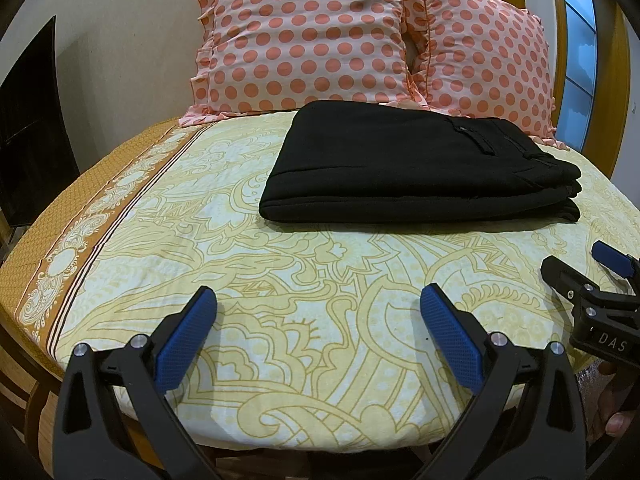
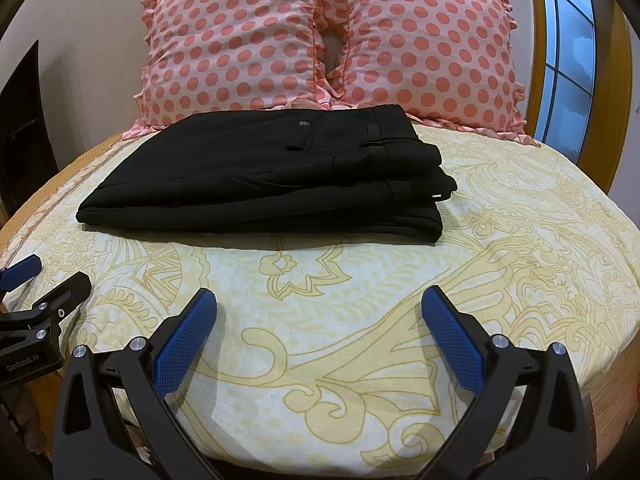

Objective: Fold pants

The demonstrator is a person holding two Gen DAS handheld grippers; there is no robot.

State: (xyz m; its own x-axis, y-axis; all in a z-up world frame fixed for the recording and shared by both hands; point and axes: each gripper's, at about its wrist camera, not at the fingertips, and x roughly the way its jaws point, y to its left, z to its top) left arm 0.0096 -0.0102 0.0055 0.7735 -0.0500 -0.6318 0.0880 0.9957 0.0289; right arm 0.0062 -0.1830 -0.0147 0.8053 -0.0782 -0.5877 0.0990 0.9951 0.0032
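- Pants (image 2: 256, 168): black, lying folded in a flat stack of several layers on the bed sheet (image 2: 360, 300), just in front of two dotted pillows (image 2: 240, 48).
- Orientation: waistband, belt loop and button face the right side (right wrist view); rounded fold edge faces the cameras and the left.
- L gripper (image 1: 318, 324): fingers spread wide, nothing between the pads, over bare sheet, well short of the pants.
- R gripper (image 2: 320, 324): same state, fingers apart and empty; each tool shows at the edge of the other's view.
- Task status (judgement): folding looks complete or nearly so; layers at the right end sit slightly staggered.
- Handling (judgement): woven fabric, soft and limp, light to moderate wt; not fragile, low slip on the pads. Layers will slide apart if only the top one is pinched.
- Grip pts (judgement): take the thick near fold edge, one tool toward each end, pinching the full stack; avoid the loose waistband end.
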